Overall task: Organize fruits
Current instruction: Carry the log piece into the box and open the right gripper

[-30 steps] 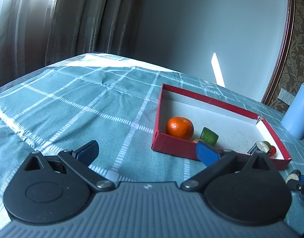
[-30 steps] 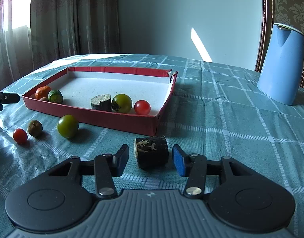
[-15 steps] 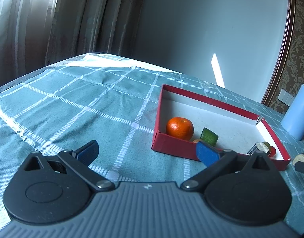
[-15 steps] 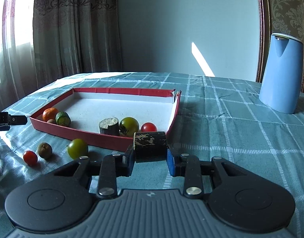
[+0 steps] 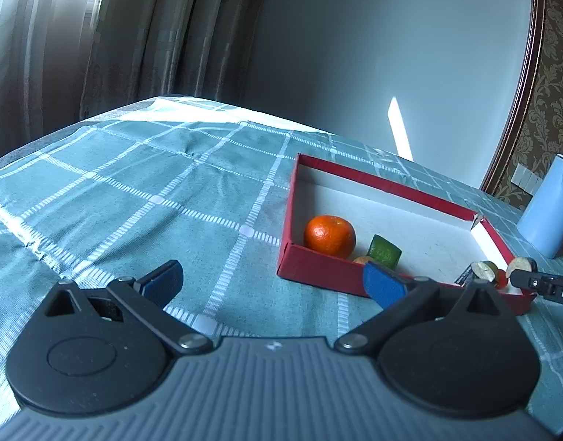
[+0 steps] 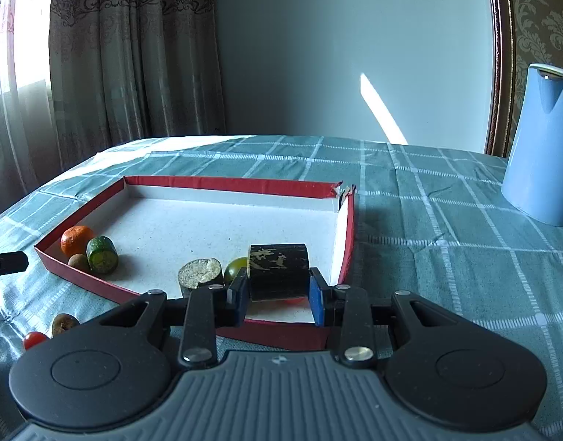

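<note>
My right gripper (image 6: 278, 296) is shut on a dark cylindrical fruit piece (image 6: 278, 270) and holds it over the near right corner of the red box (image 6: 230, 183). The box holds an orange (image 6: 75, 239), a green piece (image 6: 102, 254), a small brown fruit (image 6: 78, 261), a second dark piece (image 6: 200, 276) and a green tomato (image 6: 235, 275). A brown fruit (image 6: 64, 323) and a red cherry tomato (image 6: 34, 339) lie on the cloth outside the box. My left gripper (image 5: 272, 281) is open and empty, left of the box (image 5: 384, 183).
A tall blue jug (image 6: 542, 143) stands on the checked tablecloth (image 6: 447, 242) at the right; it also shows in the left wrist view (image 5: 549, 202). Curtains hang behind the table's far left edge.
My right gripper closed on the dark piece, lifted it off the cloth and carried it forward over the box's corner. The left gripper stayed still.
</note>
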### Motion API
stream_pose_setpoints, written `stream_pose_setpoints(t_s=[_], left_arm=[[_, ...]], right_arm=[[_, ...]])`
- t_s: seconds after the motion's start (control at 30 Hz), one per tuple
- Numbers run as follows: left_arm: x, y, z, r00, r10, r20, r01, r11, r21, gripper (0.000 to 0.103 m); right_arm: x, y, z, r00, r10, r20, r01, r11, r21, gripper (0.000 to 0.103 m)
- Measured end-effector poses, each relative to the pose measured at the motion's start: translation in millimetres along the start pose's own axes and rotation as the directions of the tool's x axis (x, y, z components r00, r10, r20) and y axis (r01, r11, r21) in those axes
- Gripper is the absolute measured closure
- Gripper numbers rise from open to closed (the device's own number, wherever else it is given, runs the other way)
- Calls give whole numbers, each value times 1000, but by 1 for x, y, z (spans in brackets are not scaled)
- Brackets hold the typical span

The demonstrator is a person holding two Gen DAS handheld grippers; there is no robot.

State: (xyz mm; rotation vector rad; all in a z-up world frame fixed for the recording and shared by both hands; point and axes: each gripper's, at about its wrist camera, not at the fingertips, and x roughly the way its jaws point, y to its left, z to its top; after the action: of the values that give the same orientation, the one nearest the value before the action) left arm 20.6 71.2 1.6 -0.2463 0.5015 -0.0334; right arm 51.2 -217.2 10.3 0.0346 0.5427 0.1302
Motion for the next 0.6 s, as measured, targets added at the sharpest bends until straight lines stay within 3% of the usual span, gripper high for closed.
stream_pose_setpoints(t_s=[0.23, 0.3, 0.4, 0.57, 0.6], left_arm=[[2, -2, 0, 1000, -16, -11, 16, 1000, 13, 0], [3, -3, 0, 1000, -18, -12, 18, 1000, 11, 0], [4, -2, 0, 1000, -17, -11, 17, 1000, 10, 0], [4, -1, -1, 1000, -14, -9, 14, 1000, 7, 0], [3, -1, -1, 1000, -14, -8, 14, 1000, 5, 0]], right_arm=[[22, -6, 3, 1000, -16, -8, 16, 1000, 17, 71], [27, -9, 7, 1000, -16, 1, 16, 999, 28, 64], [28, -14, 8, 1000, -2, -1, 2, 999, 49, 62], [3, -15, 4, 996, -7, 87, 1, 998, 64, 55], [-3, -17, 2, 994, -21, 110, 14, 997, 70, 49]])
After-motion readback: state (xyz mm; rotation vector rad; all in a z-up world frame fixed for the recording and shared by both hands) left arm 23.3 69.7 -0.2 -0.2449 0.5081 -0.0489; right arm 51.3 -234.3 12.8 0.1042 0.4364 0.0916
